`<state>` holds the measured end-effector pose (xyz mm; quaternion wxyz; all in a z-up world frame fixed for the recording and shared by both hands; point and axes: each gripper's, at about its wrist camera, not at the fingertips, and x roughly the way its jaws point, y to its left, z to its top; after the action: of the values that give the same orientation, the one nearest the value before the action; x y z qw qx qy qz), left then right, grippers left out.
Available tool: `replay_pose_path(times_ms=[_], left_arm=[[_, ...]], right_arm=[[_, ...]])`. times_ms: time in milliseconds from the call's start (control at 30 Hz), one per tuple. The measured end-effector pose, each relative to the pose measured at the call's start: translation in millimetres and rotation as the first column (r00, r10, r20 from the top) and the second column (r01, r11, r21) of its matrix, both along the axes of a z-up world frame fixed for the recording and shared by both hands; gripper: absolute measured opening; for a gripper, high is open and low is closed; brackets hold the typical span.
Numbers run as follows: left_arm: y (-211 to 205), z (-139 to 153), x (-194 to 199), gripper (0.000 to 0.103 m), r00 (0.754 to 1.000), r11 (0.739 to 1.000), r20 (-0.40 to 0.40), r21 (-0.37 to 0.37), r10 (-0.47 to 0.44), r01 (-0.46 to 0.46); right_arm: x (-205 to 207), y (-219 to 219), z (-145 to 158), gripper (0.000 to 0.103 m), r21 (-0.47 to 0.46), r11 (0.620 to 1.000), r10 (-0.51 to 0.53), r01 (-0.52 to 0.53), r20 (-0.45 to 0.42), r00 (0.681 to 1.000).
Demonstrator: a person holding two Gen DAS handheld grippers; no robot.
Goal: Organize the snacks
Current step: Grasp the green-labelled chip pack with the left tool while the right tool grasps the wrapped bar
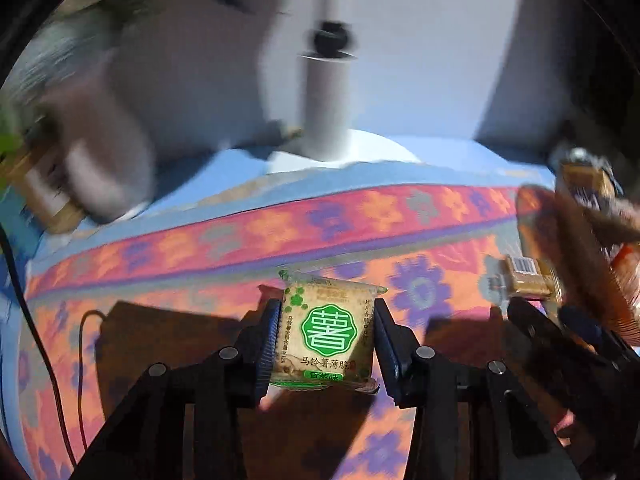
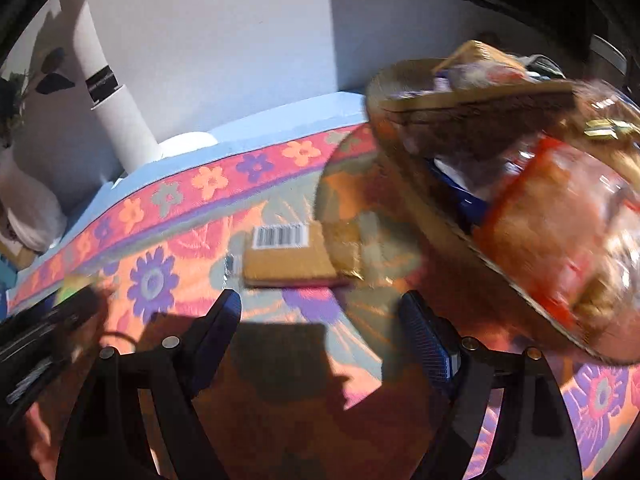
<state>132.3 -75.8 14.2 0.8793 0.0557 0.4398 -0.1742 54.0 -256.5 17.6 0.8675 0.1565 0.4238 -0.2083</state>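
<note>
The table [image 2: 280, 108] has a pale blue top, mostly covered by a floral cloth [image 2: 168, 280] in orange, pink and purple; on the cloth lie a tan snack packet [image 2: 288, 260], barcode up, and beside it a blurred woven basket [image 2: 460, 200] of snacks; a white lamp base [image 1: 360, 152] rests on the bare blue part.

Two low wrist views, shared floral tablecloth [image 1: 240, 236].

floral cloth [image 1: 420, 216] over my worktop | white post [image 1: 326, 112] on round base, far edge | white wall [image 2: 240, 40] behind
</note>
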Motion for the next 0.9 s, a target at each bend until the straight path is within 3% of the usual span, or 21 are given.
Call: replay_pose_path(times_ms=[133,233,333,367,467,600,667,767,900], left_arm=[[31.9,10.2,-15.9,0.043,0.996,0.997,0.045,-0.032,0.072,-0.071],[49.0,11.8,-25.8,0.043,0.989,0.991,0.084,-0.058,0.125,-0.121],[63.0,6.7,-28.3,0.043,0.982,0.984,0.093,-0.086,0.164,-0.156],[66.6,5.0,-29.0,0.043,0.981,0.982,0.092,-0.097,0.17,-0.161],[72.1,0.2,-25.5,0.043,0.981,0.976,0.074,-0.138,0.177,-0.165],[71.6,-2.8,-22.6,0.043,0.984,0.976,0.068,-0.153,0.165,-0.153],[72.9,-2.4,-23.8,0.043,0.982,0.977,0.078,-0.143,0.171,-0.158],[77.4,-3.4,-23.9,0.043,0.979,0.975,0.083,-0.133,0.188,-0.176],[84.2,-0.2,-25.6,0.043,0.976,0.969,0.082,-0.162,0.203,-0.188]], right_arm=[[22.7,8.0,-1.4,0.084,-0.01,0.999,0.048,-0.047,0.009,0.999],[41.5,25.1,-1.8,0.084,-0.001,0.981,0.194,-0.194,0.013,0.981],[48.7,46.4,1.6,0.079,0.016,0.9,0.436,-0.436,0.026,0.9],[45.2,49.2,3.9,0.079,-0.006,0.888,0.459,-0.459,0.011,0.888],[28.9,47.5,14.9,0.079,-0.056,0.887,0.458,-0.459,-0.021,0.888],[19.1,34.7,29.3,0.082,-0.019,0.901,0.435,-0.434,0.023,0.9],[30.4,36.8,30.2,0.082,-0.03,0.878,0.478,-0.478,0.001,0.879],[50.6,52.9,21.8,0.082,-0.129,0.846,0.51,-0.518,-0.092,0.856],[59.6,63.5,1.8,0.082,-0.182,0.814,0.527,-0.551,-0.167,0.833]])
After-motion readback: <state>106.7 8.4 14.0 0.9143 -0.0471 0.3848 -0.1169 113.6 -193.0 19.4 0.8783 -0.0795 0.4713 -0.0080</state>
